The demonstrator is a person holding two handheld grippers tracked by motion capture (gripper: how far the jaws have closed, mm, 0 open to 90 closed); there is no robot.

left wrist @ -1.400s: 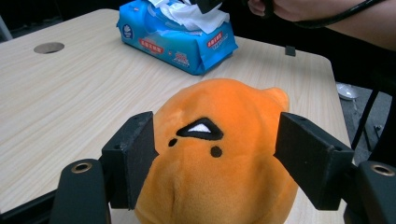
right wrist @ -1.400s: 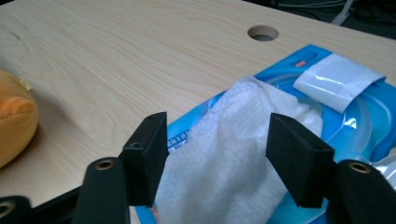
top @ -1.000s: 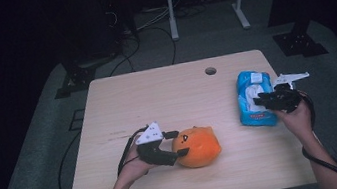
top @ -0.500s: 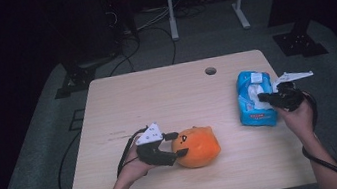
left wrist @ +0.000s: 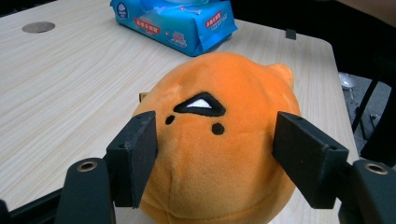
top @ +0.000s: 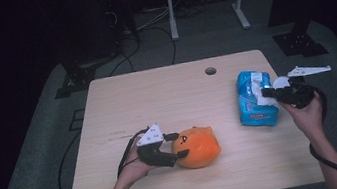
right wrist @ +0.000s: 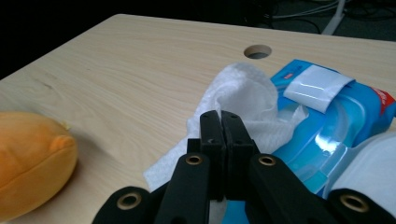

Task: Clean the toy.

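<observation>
Plush toy (top: 196,147), orange and round with a small stitched face, lies near the desk's (top: 156,96) near edge, a little left of its middle. The left gripper (top: 180,145) reaches it from the left, its jaws spread to either side of the toy; in the left gripper view (left wrist: 215,158) both pads press against the toy's flanks. Farther back, near the right edge, lies a blue wet-wipe pack (top: 254,99) with its flap (right wrist: 316,87) peeled open. The right gripper (top: 266,92) is over the pack, its jaws pressed together on a white wipe (right wrist: 243,100) drawn up out of the opening. A round cable hole (top: 210,71) sits near the far edge.
</observation>
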